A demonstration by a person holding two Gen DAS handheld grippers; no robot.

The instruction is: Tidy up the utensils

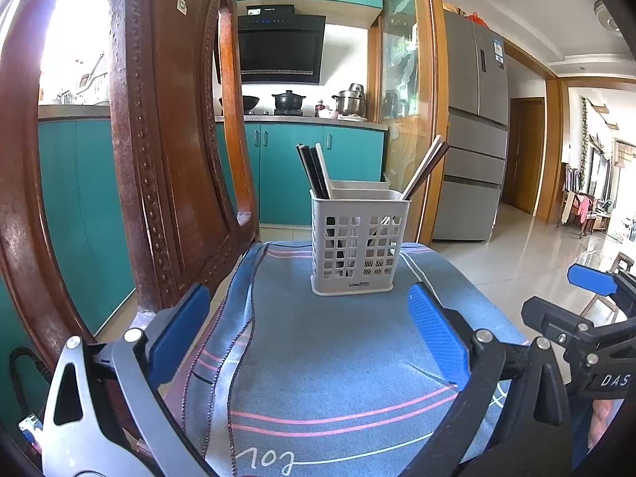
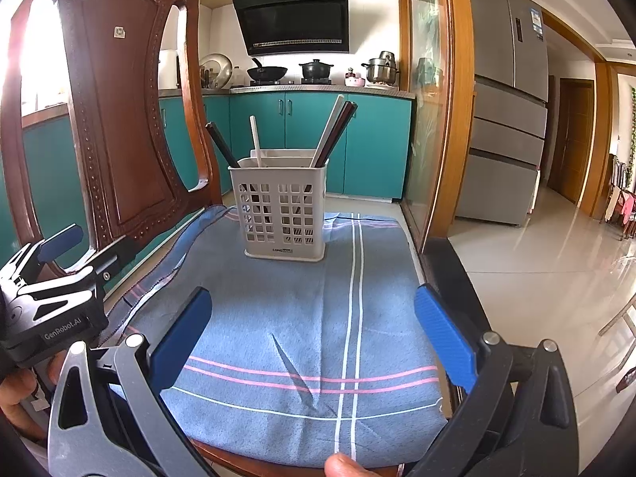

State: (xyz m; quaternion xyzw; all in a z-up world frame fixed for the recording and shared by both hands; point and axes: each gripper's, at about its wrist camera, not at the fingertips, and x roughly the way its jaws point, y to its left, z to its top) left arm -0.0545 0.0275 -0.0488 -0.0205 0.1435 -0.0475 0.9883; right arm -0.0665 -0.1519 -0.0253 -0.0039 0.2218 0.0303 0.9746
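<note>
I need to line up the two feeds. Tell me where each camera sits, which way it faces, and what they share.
Left wrist: on the left gripper, facing the white utensil caddy on the blue cloth; the right gripper shows at right.
Right wrist: on the right gripper, facing the same caddy; the left gripper and a fingertip show.
Shared: caddy, chopsticks, cloth, wooden chair back.

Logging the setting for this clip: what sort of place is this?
A home kitchen, apparently: a range hood over a stove with a wok, teal cabinets, and a refrigerator alongside.
</note>
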